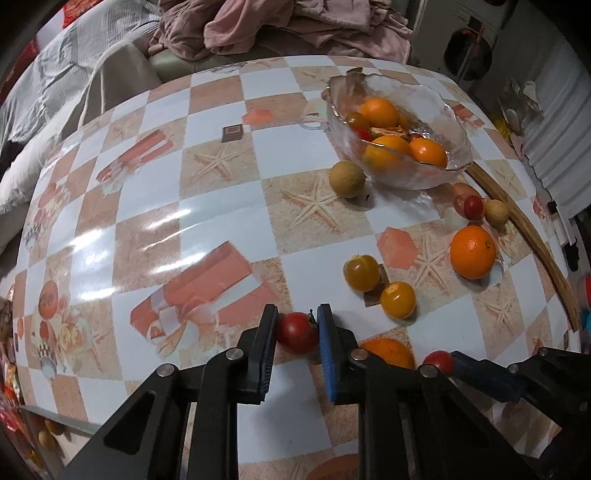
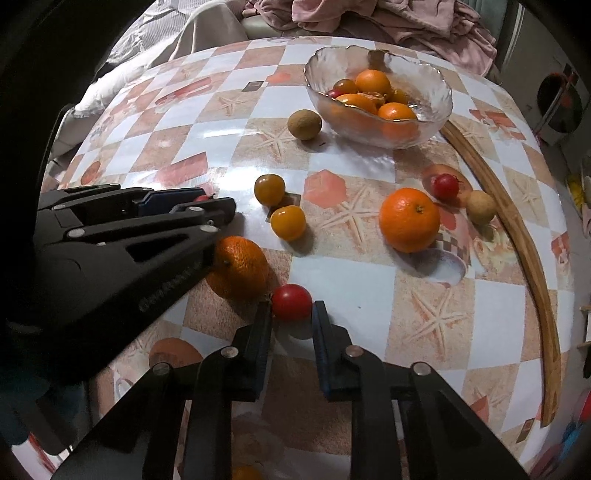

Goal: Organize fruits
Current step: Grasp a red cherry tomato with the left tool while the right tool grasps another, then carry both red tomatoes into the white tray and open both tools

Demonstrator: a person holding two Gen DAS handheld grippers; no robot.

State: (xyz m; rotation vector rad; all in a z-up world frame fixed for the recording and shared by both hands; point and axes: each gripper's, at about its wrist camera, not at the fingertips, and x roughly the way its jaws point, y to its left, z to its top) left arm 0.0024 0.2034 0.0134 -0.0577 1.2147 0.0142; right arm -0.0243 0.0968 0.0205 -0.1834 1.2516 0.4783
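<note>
A glass bowl (image 1: 458,147) holding oranges and small tomatoes stands at the far right of the table; it also shows in the right wrist view (image 2: 439,96). My left gripper (image 1: 297,317) is shut on a red tomato (image 1: 297,332) at the table surface. My right gripper (image 2: 291,306) is shut on another red tomato (image 2: 291,302) beside an orange (image 2: 240,271). Loose on the table lie two yellow tomatoes (image 2: 269,189) (image 2: 288,222), a big orange (image 2: 409,219), a small red tomato (image 2: 445,185) and two brown longans (image 2: 304,124) (image 2: 480,206).
A curved wooden stick (image 2: 517,236) lies along the table's right edge. Pink clothes (image 1: 280,26) and a sofa sit behind the table. The checkered tablecloth (image 1: 155,206) covers the table.
</note>
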